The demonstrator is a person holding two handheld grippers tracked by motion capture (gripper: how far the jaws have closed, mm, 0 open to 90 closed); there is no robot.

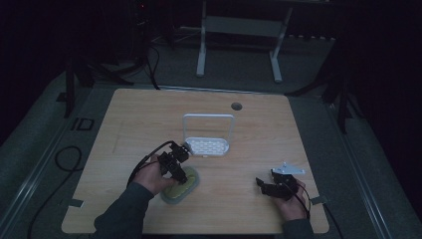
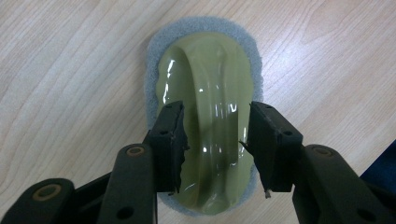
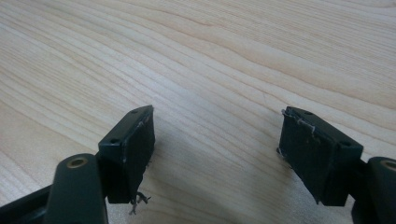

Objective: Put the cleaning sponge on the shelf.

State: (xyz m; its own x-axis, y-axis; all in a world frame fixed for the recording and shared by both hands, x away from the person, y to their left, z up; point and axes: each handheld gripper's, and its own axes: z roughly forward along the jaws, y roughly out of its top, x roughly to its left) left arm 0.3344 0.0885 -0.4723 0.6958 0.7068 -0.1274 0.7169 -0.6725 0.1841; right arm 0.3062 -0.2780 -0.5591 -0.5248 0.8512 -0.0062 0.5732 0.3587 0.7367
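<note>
A pale wood-grain counter (image 1: 149, 119) with rounded corners and a small round hole near its far edge carries an oval scrubber (image 2: 205, 116): a glossy olive-green plastic top with a raised ridge along its length, seated on a fuzzy grey pad that shows as a rim all round it. It lies at the near left of the counter, under the left tongs (image 2: 215, 140). Those tongs are matte black with flat, frayed pads; their jaws stand either side of the ridge, spread slightly and close against the shiny green sides, though whether they press it I cannot tell. In the high view the left hand (image 1: 149, 177) holds them over the scrubber.

Just beyond stands a white rack (image 1: 208, 137): a perforated flat tray with a tall looped wire handle, nothing in it that can be made out.

The right tongs (image 3: 217, 140) hover over bare wood at the near right, jaws spread wide, nothing between them
</note>
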